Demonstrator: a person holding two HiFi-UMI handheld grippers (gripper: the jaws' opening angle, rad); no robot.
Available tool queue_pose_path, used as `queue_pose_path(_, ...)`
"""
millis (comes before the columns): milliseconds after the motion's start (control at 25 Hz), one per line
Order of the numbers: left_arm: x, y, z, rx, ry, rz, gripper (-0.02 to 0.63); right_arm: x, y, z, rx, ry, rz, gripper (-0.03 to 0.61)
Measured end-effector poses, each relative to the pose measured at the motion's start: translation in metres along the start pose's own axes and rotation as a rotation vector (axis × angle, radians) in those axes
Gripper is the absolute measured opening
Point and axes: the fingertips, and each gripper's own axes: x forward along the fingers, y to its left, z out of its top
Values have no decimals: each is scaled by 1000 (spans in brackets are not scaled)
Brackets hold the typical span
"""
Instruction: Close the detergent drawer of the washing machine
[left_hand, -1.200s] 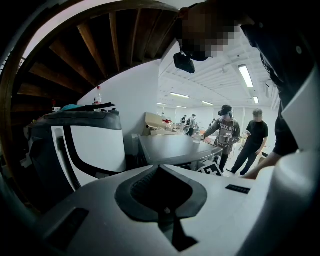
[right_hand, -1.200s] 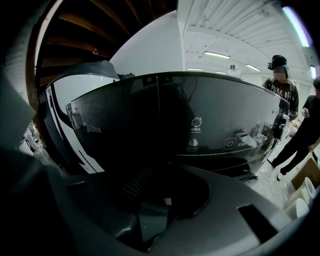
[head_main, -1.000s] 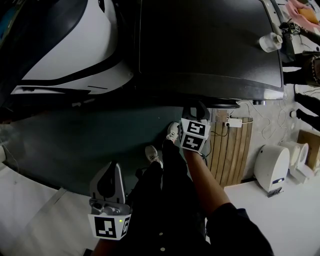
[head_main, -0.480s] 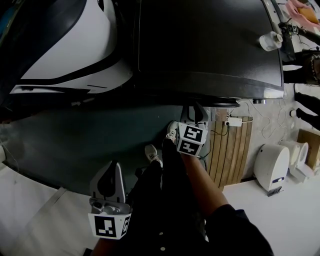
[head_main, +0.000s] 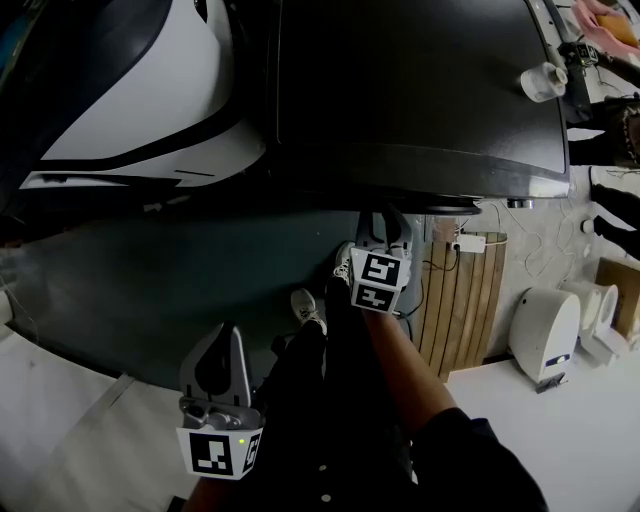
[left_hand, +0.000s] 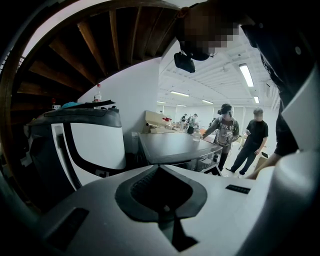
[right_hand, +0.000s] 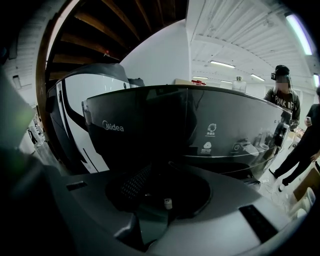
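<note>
Two grippers were in the person's hands, both low and in front of the body. The left gripper (head_main: 222, 345) hung nearest, beside the black trouser leg (head_main: 320, 400). Its pale grey fingers (left_hand: 100, 200) were closed against each other with nothing between them. Below it lay a dull teal floor (head_main: 150, 290), where a white sneaker (head_main: 308, 308) stood.

Further forward, the right gripper (head_main: 385, 228) was held out on a bare forearm, its tip just below the front edge of the dark grey washing machine (head_main: 410, 90). Its grey fingers (right_hand: 240, 195) were also pressed together and empty. From the pictures I could not tell whether they touched the machine's front.

In the right gripper view that glossy dark front filled the middle. The detergent drawer (right_hand: 125, 127), the section with the pale logo at the panel's left, looked level with the rest of the panel, which carried small white icons to its right.

Beside the machine on the left stood a large white appliance with black curved trim (head_main: 140, 90). A small white cup (head_main: 541, 82) sat on the far right corner of the machine's lid. To the right of the machine a light wooden slatted board (head_main: 465, 300) lay on the floor, with a white rounded device (head_main: 545, 335) just past it. Far off, under ceiling strip lights, two standing people (left_hand: 225, 127) showed in the left gripper view.
</note>
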Motion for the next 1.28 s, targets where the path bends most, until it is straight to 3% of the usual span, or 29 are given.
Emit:
queue_pose_path(560,4,4,-1,-1,10,8,14,18,9,6,52,35,31,126)
queue_pose_path(1280,6,10,5,-2,2,10,14,23,7,3,127,116,-2,133)
